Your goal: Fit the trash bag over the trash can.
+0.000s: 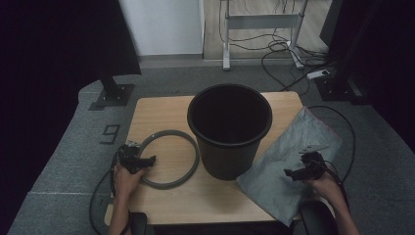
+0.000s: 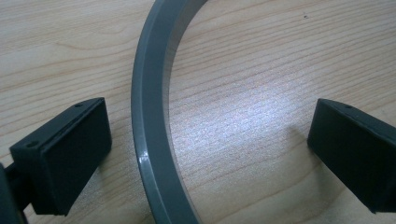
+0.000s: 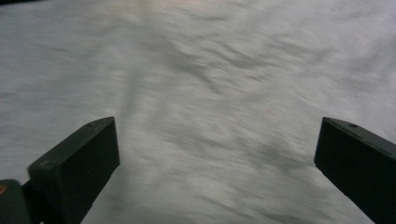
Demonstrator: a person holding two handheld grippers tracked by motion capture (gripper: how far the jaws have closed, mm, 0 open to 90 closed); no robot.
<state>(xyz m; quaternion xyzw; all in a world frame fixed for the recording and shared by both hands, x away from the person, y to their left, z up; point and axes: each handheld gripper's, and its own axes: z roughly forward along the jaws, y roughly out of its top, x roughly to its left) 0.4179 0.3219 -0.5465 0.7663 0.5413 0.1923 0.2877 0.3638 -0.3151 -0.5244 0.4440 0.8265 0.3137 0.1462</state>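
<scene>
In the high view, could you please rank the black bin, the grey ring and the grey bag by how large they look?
1. Grey bag, the widest spread, though the black bin looks close to it.
2. Black bin.
3. Grey ring, clearly the smallest.

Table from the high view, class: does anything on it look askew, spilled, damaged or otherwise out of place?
Nothing is spilled or damaged. The one odd thing: the grey bag lies askew at the right of the table, its near corner hanging over the edge. The black bin stands upright and the grey ring lies flat.
</scene>
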